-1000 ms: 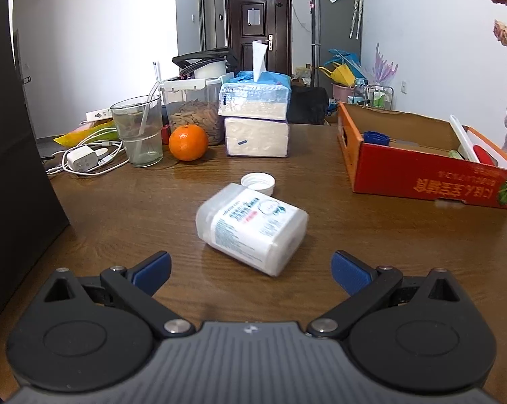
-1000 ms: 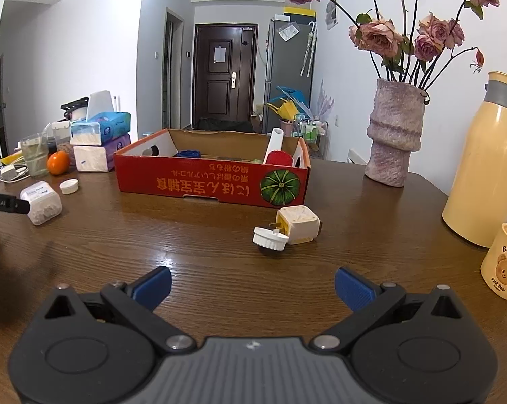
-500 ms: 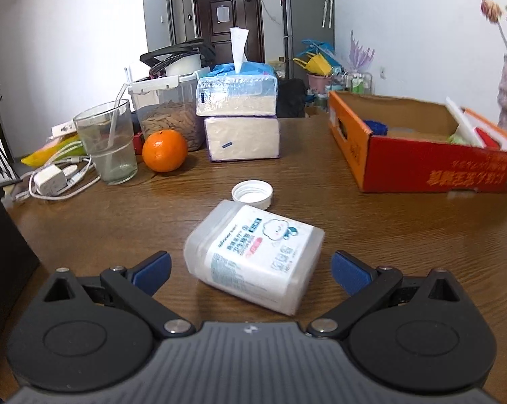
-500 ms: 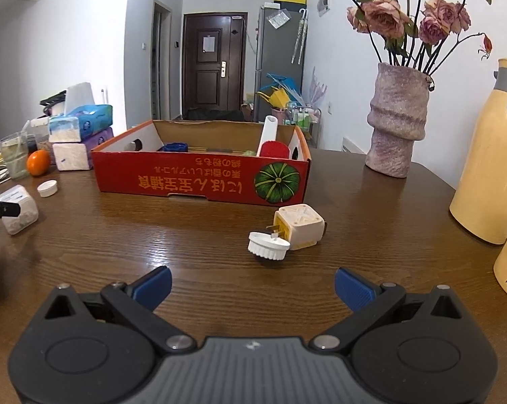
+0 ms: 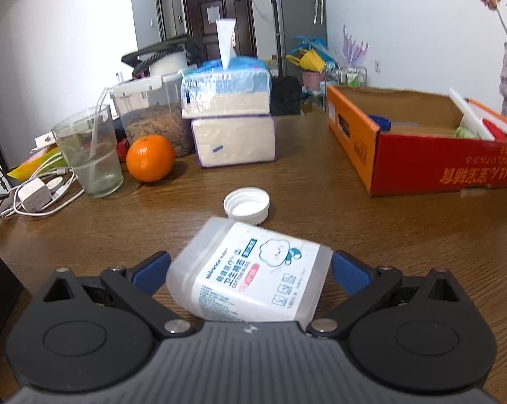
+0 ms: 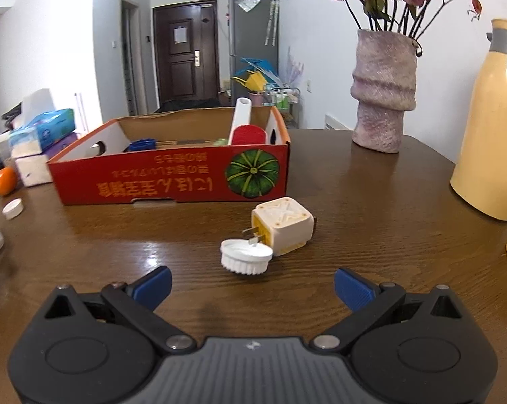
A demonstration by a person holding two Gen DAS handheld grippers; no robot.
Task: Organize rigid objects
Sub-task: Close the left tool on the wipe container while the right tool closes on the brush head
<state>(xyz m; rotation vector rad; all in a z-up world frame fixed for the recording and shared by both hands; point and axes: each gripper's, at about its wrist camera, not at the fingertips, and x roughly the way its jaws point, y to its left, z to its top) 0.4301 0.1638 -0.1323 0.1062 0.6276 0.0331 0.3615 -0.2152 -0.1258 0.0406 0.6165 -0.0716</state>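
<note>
A translucent plastic box of cotton swabs (image 5: 253, 277) lies on its side on the wooden table. My left gripper (image 5: 251, 269) is open, with one blue fingertip on each side of the box. A white screw cap (image 5: 247, 204) rests just beyond it. In the right wrist view, my right gripper (image 6: 252, 284) is open and holds nothing. A short way ahead of it lie a ribbed white cap (image 6: 246, 257) and a cream cube plug adapter (image 6: 283, 230), touching each other. The red cardboard box (image 6: 172, 181) behind them holds several items.
At the left stand a glass (image 5: 90, 155), an orange (image 5: 150, 158), stacked tissue packs (image 5: 231, 128) and a charger with cables (image 5: 34, 195). A vase of roses (image 6: 383, 94) and a yellow thermos (image 6: 492, 128) stand at the right. The red cardboard box (image 5: 448, 165) is at the right of the left view.
My left gripper has moved forward and lower until the swab box sits between its open fingers. My right gripper has advanced toward the white cap and plug adapter.
</note>
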